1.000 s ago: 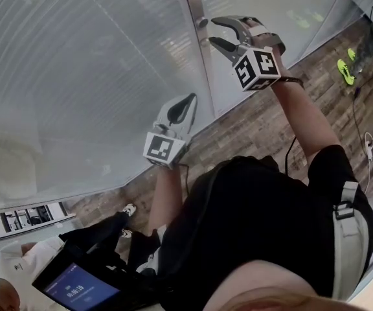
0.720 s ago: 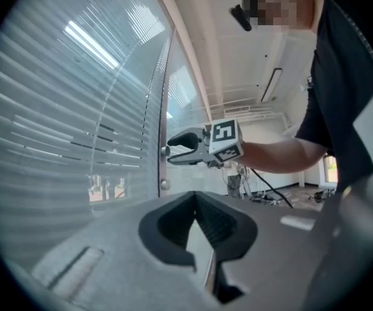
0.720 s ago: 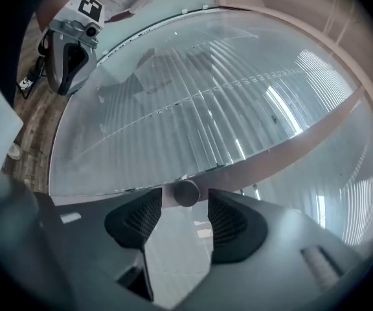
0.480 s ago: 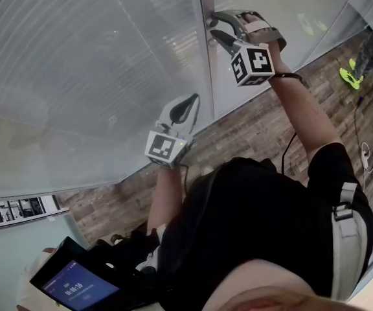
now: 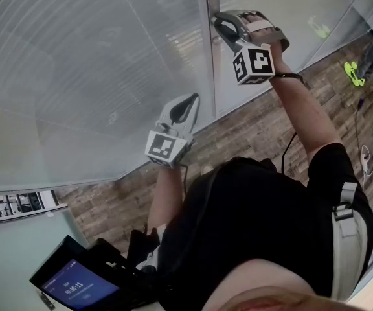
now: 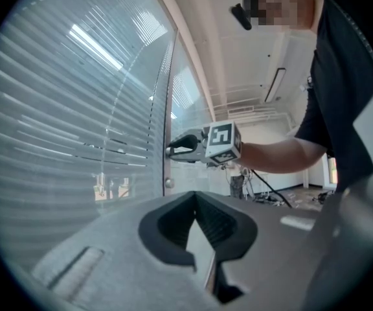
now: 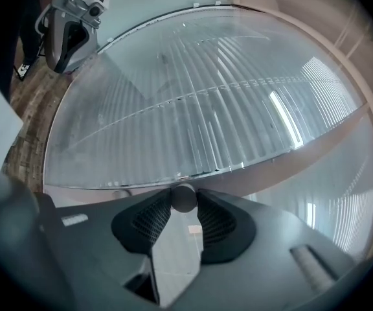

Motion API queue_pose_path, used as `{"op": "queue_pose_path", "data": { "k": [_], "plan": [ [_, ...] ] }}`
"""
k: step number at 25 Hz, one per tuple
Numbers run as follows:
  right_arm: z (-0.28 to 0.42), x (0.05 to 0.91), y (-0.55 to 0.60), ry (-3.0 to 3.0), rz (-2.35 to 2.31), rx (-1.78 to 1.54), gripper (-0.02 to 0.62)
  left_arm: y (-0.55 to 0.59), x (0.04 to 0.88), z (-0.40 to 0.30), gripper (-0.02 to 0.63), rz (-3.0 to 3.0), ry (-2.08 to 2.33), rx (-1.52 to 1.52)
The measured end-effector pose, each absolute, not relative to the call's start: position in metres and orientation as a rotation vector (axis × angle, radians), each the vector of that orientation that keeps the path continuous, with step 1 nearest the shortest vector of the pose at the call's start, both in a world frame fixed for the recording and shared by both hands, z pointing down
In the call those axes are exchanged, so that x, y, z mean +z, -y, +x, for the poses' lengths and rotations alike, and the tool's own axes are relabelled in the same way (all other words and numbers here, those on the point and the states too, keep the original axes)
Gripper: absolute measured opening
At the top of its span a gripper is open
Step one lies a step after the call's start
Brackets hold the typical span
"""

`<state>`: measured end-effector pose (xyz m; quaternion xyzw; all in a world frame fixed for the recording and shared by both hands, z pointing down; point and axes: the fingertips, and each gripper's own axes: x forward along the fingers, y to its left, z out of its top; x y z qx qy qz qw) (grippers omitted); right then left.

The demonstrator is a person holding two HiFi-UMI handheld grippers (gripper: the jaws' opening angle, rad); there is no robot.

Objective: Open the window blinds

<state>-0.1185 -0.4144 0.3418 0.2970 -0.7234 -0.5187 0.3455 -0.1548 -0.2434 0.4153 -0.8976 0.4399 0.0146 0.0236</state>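
Note:
Shut slatted blinds (image 5: 96, 63) sit behind glass beside a metal frame post (image 5: 210, 50). My right gripper (image 5: 217, 28) is raised at that post. In the right gripper view its jaws are closing and its pads (image 7: 157, 214) touch a small round blind knob (image 7: 184, 198) on both sides, below the slats (image 7: 193, 109). The left gripper view shows the same grip from the side, the right gripper (image 6: 171, 150) against the frame by the blinds (image 6: 76, 122). My left gripper (image 5: 189, 101) hangs lower, close to the glass, shut with nothing in it; it also appears as the left gripper (image 7: 61, 65) in the right gripper view.
A second glass panel (image 5: 271, 5) continues right of the post. The floor (image 5: 251, 128) is wood planks, with green shoes (image 5: 351, 70) and cables (image 5: 368, 149) at the right. A lit tablet (image 5: 76, 289) is at the bottom left. A second small knob (image 6: 168, 183) sits lower on the frame.
My right gripper moved up and in to the frame post, and its wide-open jaws narrowed round the knob. The left gripper stayed where it was.

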Motion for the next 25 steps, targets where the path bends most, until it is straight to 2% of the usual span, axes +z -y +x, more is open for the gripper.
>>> {"op": "queue_pose_path", "data": {
  "k": [9, 25],
  "plan": [
    [-0.1171, 0.3392, 0.4169, 2.105, 0.879, -1.087, 0.127, 0.2406, 0.4163, -0.1549, 0.003, -2.791, -1.362, 0.019],
    [-0.1134, 0.3338, 0.4218, 2.607, 1.075, -0.382, 0.129, 0.2421, 0.4153, -0.1533, 0.003, -2.792, -1.355, 0.018]
  ]
}}
